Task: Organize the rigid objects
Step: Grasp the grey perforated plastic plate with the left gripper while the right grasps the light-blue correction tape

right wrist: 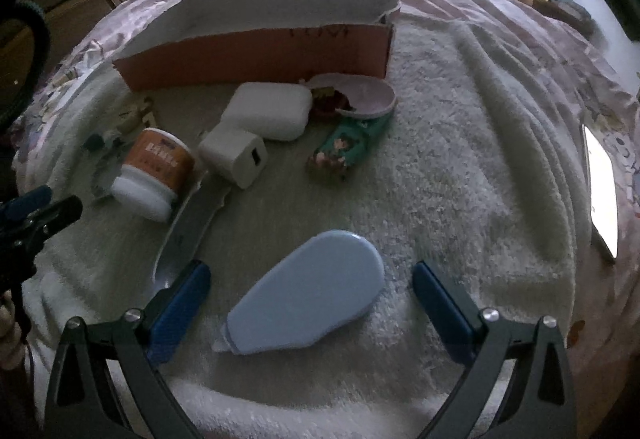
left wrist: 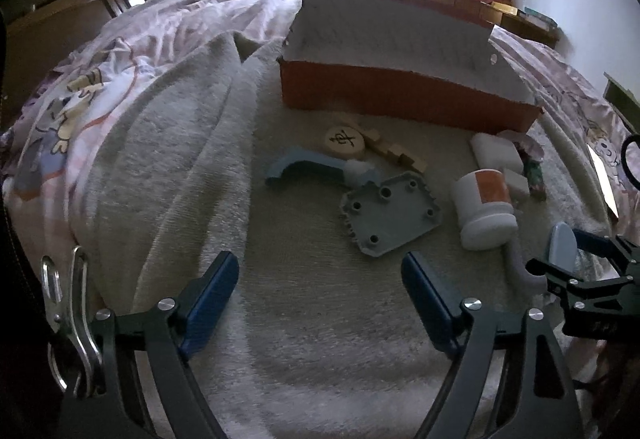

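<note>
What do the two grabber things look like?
Both match. The left gripper and right gripper each have two black metal arms with shiny silver bolts, ending in flat, dark blue, textured pads. A silver clip hangs beside the left one.

Open orange box [right wrist: 256, 51] toward the bed's far edge, jar [right wrist: 154, 175] on its side, white charger [right wrist: 234, 157], flat blue teardrop piece [right wrist: 308, 303] nearest, grey plate [left wrist: 390, 213].

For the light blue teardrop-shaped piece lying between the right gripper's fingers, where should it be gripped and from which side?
Grip the blue teardrop piece across its flat-sided middle, coming from above. It lies flat on the towel, narrow tip toward the camera, and the open right gripper already straddles it, so the pads could likely close on its long edges.
</note>
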Demonstrator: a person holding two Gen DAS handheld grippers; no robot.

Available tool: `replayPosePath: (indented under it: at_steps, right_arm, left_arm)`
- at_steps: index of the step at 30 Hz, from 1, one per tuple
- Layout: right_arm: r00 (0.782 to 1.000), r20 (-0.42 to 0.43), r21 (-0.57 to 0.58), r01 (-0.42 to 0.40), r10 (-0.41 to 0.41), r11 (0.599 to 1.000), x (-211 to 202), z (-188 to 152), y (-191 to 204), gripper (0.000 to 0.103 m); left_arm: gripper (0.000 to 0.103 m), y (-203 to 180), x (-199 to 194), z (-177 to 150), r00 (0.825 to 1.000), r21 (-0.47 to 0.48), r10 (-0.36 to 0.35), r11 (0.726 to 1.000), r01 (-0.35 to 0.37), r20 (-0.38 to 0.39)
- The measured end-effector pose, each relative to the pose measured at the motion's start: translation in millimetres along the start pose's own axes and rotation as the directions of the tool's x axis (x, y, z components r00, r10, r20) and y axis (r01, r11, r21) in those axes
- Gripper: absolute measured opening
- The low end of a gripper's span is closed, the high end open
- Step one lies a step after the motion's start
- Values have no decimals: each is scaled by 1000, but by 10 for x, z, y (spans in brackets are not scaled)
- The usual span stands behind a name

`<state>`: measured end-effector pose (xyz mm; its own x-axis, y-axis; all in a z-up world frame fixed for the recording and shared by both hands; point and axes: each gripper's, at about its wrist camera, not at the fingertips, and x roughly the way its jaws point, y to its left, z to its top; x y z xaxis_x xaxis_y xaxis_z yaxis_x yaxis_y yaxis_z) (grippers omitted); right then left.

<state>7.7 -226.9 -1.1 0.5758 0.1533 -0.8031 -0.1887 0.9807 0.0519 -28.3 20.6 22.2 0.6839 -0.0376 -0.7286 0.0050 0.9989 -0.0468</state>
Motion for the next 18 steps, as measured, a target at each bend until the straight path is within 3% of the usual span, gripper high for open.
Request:
replayPosePath:
  at_steps: [6, 18]
  right_arm:
    - [995, 17, 39, -104, 103, 994, -101, -35, -180, 103]
    - [988, 76, 26, -139, 137, 990, -286, -125, -213, 102]
  left_arm:
    - [85, -103, 25, 43, 1000, 18, -27, 999, 27, -7]
    - [85, -322, 299, 244, 998, -14, -51, 999, 50, -42]
